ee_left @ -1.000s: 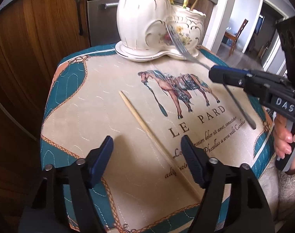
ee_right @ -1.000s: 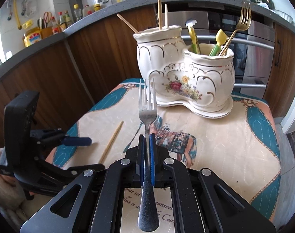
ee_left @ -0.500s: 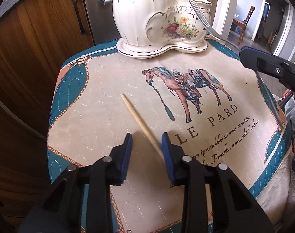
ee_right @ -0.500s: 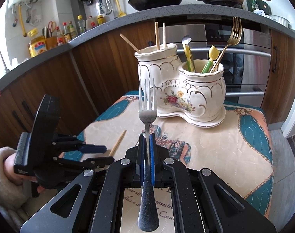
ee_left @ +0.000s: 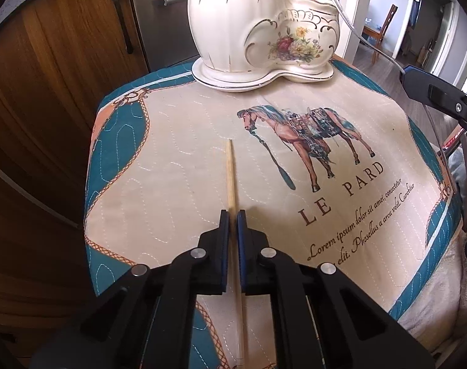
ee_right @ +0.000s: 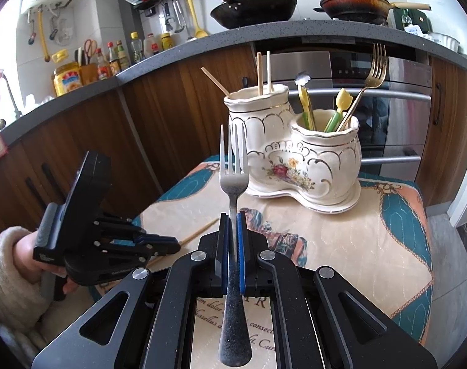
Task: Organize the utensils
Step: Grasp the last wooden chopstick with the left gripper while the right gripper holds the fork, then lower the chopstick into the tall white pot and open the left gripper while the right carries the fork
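Observation:
My left gripper [ee_left: 232, 215] is shut on a wooden chopstick [ee_left: 230, 172] that lies on the horse-print cloth [ee_left: 178, 160]. The stick runs away from me between the blue pads. My right gripper [ee_right: 232, 218] is shut on a silver fork [ee_right: 232, 181], tines up, held above the cloth; the fork also shows in the left wrist view [ee_left: 350, 24]. The white two-part ceramic holder [ee_right: 295, 156] stands at the far end. Its taller pot holds chopsticks [ee_right: 262, 72], its lower pot a gold fork [ee_right: 367, 86] and yellow-green utensils.
Wooden cabinets [ee_left: 49, 61] and a steel oven [ee_right: 387, 92] stand behind the small table. The cloth's edges drop off on all sides. A counter with pans and bottles [ee_right: 125, 52] runs above. The left gripper body [ee_right: 110, 246] sits left of the fork.
My left gripper moved forward and closed its jaws on the chopstick. My right gripper rose and drew back from the holder with the fork still in it.

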Available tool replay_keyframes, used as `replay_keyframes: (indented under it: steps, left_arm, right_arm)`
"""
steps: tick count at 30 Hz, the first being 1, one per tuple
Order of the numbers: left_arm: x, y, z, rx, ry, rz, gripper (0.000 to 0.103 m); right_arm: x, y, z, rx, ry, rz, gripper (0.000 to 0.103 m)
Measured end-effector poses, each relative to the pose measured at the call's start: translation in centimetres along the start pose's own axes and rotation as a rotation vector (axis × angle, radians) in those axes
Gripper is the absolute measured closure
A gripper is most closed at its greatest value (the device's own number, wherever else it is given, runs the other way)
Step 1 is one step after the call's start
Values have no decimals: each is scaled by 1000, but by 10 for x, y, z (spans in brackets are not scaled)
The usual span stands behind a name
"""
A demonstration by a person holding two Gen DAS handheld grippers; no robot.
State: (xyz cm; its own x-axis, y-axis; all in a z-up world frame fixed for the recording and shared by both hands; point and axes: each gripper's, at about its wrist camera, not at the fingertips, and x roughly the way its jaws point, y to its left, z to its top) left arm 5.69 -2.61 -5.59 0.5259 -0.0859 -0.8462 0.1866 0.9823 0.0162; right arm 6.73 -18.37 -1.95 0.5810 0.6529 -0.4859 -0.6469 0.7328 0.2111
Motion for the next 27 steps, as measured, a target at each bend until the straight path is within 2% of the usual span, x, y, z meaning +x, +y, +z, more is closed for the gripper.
replay_keyframes:
  steps: [4,10,15,20,24,27]
  left_arm:
    - [-8,5,-2,-3,-51,-22,98]
    - [-38,24,5,-33,-213,-77,98]
    - [-64,39,14,-55,-386,-136,98]
    - [-82,59,36,-95,-558,-165,98]
    - [-80,85,60,-173,-617,-207,98]
    - [-78,102,81,-236,-656,-198,98]
  right_arm:
    - [-6,-1,2,7,-41,-13,97]
    - [-18,-5,9,16,-130,-59,97]
    - [-29,-7,19,28,-233,-106,97]
    - [-35,-12,44,48,-332,-160,97]
    - [-29,-21,64,55,-355,-180,97]
    - [-21,-31,81,63,-386,-212,97]
